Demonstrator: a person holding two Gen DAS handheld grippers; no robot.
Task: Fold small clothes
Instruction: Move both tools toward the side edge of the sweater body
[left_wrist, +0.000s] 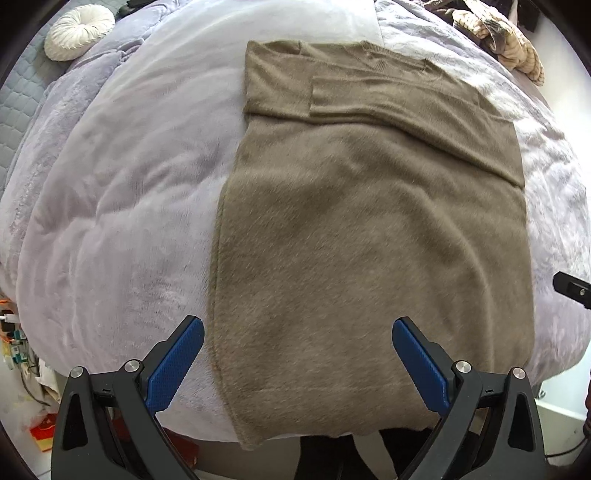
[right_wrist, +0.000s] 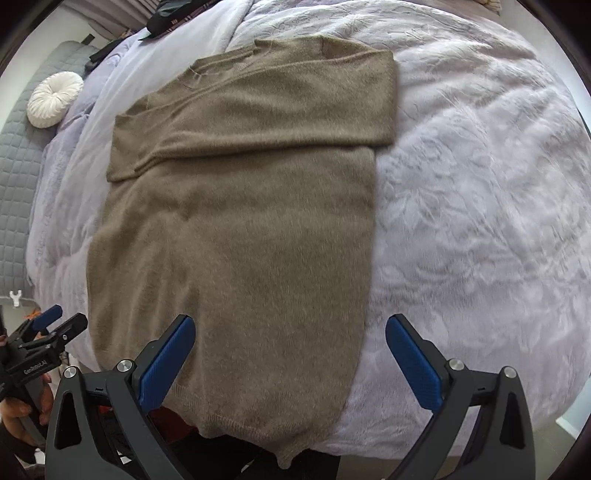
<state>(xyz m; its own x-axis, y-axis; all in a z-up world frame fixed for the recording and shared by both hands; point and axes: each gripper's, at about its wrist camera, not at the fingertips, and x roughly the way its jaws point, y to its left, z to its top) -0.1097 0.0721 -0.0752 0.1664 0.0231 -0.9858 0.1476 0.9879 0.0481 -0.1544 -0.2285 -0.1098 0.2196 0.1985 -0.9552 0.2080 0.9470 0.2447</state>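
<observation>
A brown fuzzy sweater (left_wrist: 369, 229) lies flat on the bed, its hem toward me and hanging slightly over the near edge. Both sleeves are folded across the chest near the collar, so the sweater (right_wrist: 236, 229) forms a long rectangle. My left gripper (left_wrist: 297, 332) hovers open above the hem's left part, nothing between its blue pads. My right gripper (right_wrist: 290, 330) is open too, over the hem's right edge. The left gripper (right_wrist: 51, 325) also shows at the far left of the right wrist view, held by a hand.
A pale lilac plush blanket (left_wrist: 122, 206) covers the bed. A round white cushion (left_wrist: 79, 31) sits at the far left by a grey quilted mattress edge (right_wrist: 18, 166). A pile of patterned clothes (left_wrist: 506, 40) lies far right. Clutter (left_wrist: 22, 365) is on the floor at left.
</observation>
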